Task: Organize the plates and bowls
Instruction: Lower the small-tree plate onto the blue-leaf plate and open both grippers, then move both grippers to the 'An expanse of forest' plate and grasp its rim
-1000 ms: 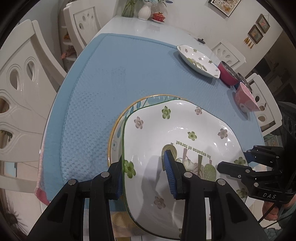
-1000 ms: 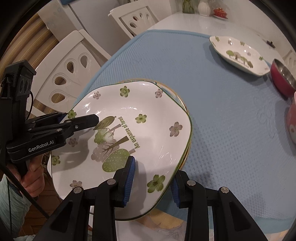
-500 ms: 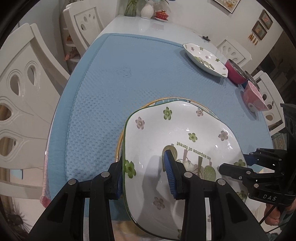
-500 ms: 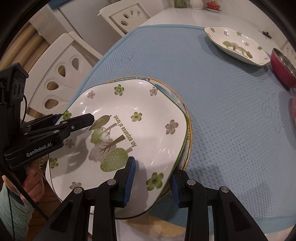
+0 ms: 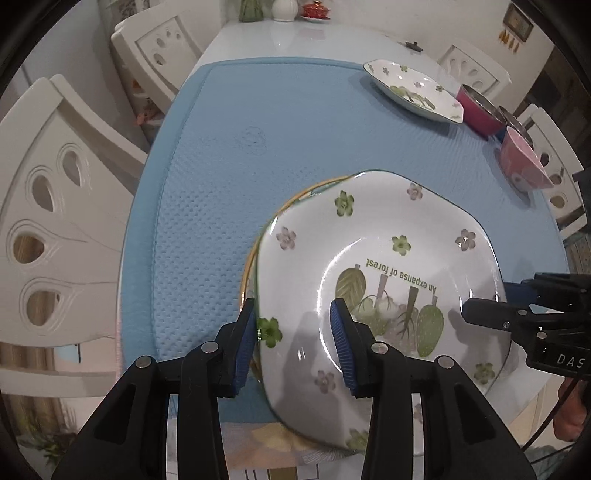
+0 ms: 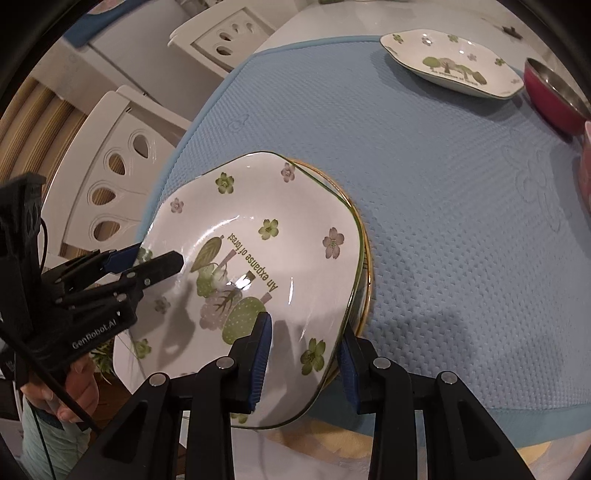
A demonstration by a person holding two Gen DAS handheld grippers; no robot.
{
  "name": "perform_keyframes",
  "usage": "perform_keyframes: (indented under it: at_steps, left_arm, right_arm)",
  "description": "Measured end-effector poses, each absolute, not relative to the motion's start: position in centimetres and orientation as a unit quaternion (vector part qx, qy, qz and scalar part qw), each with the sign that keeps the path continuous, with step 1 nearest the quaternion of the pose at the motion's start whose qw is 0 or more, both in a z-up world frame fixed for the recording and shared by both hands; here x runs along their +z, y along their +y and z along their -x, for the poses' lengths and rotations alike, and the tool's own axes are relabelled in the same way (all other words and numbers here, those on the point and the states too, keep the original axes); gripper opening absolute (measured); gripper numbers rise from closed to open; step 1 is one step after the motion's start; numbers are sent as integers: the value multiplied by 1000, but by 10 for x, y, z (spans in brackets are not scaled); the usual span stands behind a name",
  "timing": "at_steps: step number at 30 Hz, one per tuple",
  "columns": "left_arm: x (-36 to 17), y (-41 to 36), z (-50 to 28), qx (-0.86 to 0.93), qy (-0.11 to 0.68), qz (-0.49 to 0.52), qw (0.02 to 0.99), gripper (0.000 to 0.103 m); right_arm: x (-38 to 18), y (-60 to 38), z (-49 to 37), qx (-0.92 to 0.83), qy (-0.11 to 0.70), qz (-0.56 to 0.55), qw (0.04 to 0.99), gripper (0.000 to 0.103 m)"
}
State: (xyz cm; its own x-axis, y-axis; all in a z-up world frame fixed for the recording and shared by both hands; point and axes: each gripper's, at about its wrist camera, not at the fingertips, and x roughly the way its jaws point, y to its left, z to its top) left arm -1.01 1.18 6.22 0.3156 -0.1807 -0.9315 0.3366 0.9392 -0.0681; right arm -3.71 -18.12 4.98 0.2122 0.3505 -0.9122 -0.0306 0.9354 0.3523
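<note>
A white squarish flower plate [image 5: 369, 258] printed "An expanse of forest" is held over a gold-rimmed plate [image 5: 295, 192] on the blue mat. My left gripper [image 5: 293, 336] is shut on the flower plate's left rim. My right gripper [image 6: 304, 354] is shut on its opposite rim [image 6: 332, 332]. The plate [image 6: 258, 258] sits tilted, partly overhanging the table's near edge. A second flower plate [image 5: 413, 90] lies at the far right of the mat, also in the right wrist view [image 6: 450, 64].
A red bowl [image 5: 480, 110] and a pink bowl [image 5: 522, 162] stand at the mat's right edge. White chairs [image 5: 48, 221] line the left side. A vase and small red dish [image 5: 314, 9] stand at the table's far end.
Both grippers have carried the flower plate toward the table's near edge; more of the gold-rimmed plate and mat now shows beyond it.
</note>
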Motion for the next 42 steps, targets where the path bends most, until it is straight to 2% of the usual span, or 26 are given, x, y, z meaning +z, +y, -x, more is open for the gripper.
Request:
perform_keyframes:
  at_steps: [4, 16, 28, 39, 40, 41, 42]
  left_arm:
    - [77, 19, 12, -143, 537, -86, 827, 43]
    - [62, 41, 10, -148, 571, -8, 807, 43]
    - [67, 20, -13, -156, 568, 0, 808, 44]
    - [126, -48, -88, -219, 506, -6, 834, 45]
    - [130, -56, -97, -226, 504, -7, 833, 45]
    - [133, -69, -110, -233, 503, -11, 833, 52]
    - [136, -77, -119, -238, 500, -13, 832, 65]
  right_arm:
    - [56, -181, 39, 119, 614, -122, 771, 34]
    - [74, -194, 39, 106, 594, -125, 787, 34]
    - [82, -215, 28, 86, 590, -133, 792, 34]
    - [115, -276, -15, 27, 550, -175, 816, 36]
    - [117, -283, -21, 22, 546, -185, 817, 37]
    - [118, -290, -28, 13, 543, -193, 817, 41]
    - [120, -298, -36, 0, 538, -198, 819, 51]
